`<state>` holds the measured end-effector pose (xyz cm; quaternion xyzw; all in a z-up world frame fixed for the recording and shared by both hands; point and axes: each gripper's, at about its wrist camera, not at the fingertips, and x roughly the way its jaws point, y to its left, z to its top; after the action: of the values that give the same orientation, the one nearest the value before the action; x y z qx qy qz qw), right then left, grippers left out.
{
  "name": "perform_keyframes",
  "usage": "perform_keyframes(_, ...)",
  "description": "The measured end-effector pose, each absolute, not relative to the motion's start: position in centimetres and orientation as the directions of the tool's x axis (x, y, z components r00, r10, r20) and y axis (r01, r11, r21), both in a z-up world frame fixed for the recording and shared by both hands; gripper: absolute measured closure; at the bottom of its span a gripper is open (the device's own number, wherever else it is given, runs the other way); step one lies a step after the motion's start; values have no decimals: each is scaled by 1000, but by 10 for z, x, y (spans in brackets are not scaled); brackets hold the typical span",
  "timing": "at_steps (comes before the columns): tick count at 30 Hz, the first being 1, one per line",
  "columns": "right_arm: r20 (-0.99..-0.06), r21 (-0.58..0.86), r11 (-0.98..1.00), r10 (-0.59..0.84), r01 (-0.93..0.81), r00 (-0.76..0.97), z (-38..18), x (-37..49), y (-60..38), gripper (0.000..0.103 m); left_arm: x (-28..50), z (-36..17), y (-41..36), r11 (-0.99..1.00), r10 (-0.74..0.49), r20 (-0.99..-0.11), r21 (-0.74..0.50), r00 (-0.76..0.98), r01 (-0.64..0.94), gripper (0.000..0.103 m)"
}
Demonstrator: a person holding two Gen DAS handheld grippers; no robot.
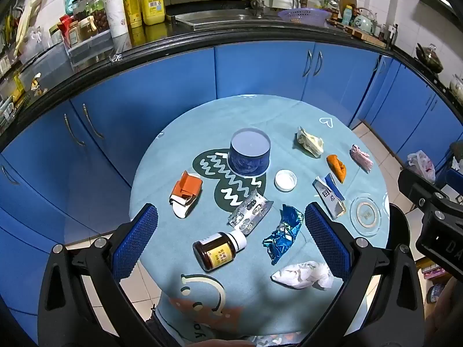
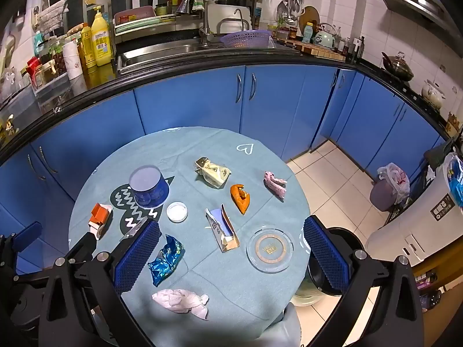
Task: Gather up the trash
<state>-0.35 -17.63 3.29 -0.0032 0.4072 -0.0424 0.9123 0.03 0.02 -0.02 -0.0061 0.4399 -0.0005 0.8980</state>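
Note:
Trash lies scattered on a round table with a teal cloth (image 1: pixel 289 110). In the left wrist view I see a brown pill bottle (image 1: pixel 217 250), a blister pack (image 1: pixel 250 211), a crumpled blue foil wrapper (image 1: pixel 282 234), a white tissue (image 1: pixel 303 274) and a torn orange box (image 1: pixel 185 195). My left gripper (image 1: pixel 231 240) hangs open above the bottle and foil, holding nothing. My right gripper (image 2: pixel 231 257) is open too, above the foil wrapper (image 2: pixel 166 258), a torn carton (image 2: pixel 222 228) and the tissue (image 2: pixel 182 300). Orange peel (image 2: pixel 240 198) and a pink wrapper (image 2: pixel 275 185) lie farther back.
A blue round tin (image 1: pixel 250 153), a white lid (image 1: pixel 286 180), a cream wrapper (image 1: pixel 309 141) and a glass ashtray (image 2: pixel 270 250) stand on the table. A black bin (image 2: pixel 332 260) sits on the floor by the table's right edge. Blue cabinets (image 2: pixel 188 104) run behind.

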Motion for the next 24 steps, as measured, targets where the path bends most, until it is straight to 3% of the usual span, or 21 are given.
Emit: perform_keyframes(24,-741,-40,996,-80,75,667,33,-4,-176,6,-4,2,-4,1000,-10,-787,-14,617,-2,3)
